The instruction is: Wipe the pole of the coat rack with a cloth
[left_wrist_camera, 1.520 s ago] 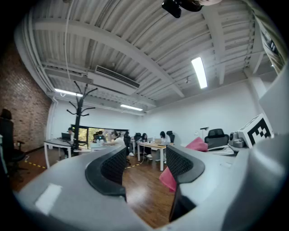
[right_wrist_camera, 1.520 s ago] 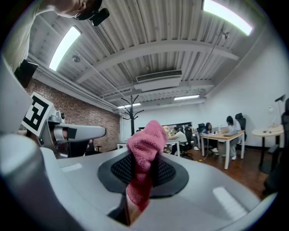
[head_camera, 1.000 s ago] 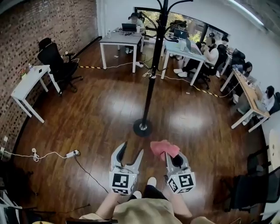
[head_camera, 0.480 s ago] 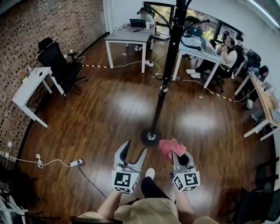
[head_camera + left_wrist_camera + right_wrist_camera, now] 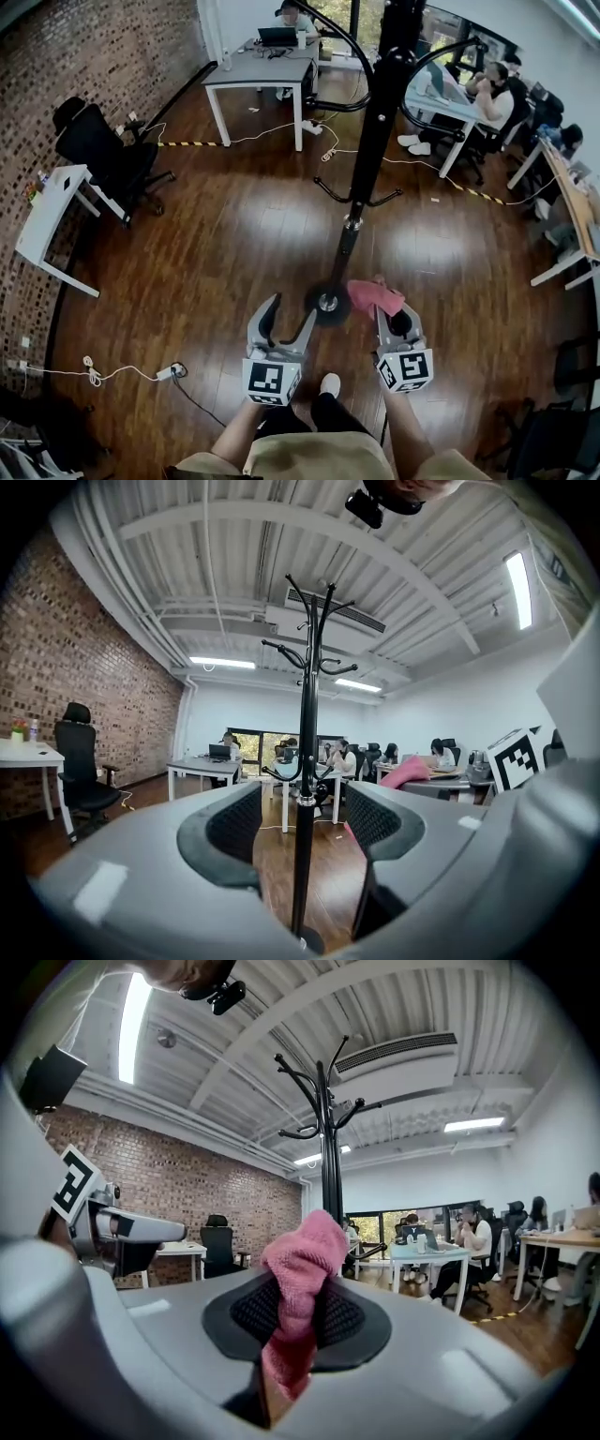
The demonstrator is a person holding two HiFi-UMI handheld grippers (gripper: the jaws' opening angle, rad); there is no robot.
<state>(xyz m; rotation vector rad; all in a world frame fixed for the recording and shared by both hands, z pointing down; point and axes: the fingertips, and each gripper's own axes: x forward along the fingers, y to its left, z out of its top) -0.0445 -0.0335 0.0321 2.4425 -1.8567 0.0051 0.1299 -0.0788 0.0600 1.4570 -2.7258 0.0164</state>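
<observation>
Brickwork (image 5: 56, 56) lines the left of the head view, with a black chair (image 5: 94, 141) and a white desk (image 5: 42, 220) along it; a power strip (image 5: 169, 372) lies on the wood floor (image 5: 216, 253), left of the grippers.

Left gripper (image 5: 289, 317) is held low, its jaws spread wide and gripping nothing; its own view frames the pole (image 5: 305, 761) in the gap between the fingers (image 5: 234, 822), but further off and clear of both pads.

In the head view the pole (image 5: 361, 187) stands upright on a round base (image 5: 326, 303); the base sits just ahead of the two grippers and between them.

Right gripper (image 5: 394, 317) has its jaws clamped on the pink cloth (image 5: 375, 297); the cloth bunches out past the tips, just right of the base and apart from the pole.

Right gripper view shows what the head view cannot: the cloth (image 5: 298, 1279) squeezed between the dark pads and rising in a lump above them; it hides the lower pole, while the hooks (image 5: 319, 1082) show at the top; the left gripper (image 5: 122, 1232) shows at that view's left edge.

Left gripper view catches the cloth (image 5: 405, 772) at its right, beside the marker cube (image 5: 516, 757) of the right gripper; only the head view shows both grippers and the base together.
</observation>
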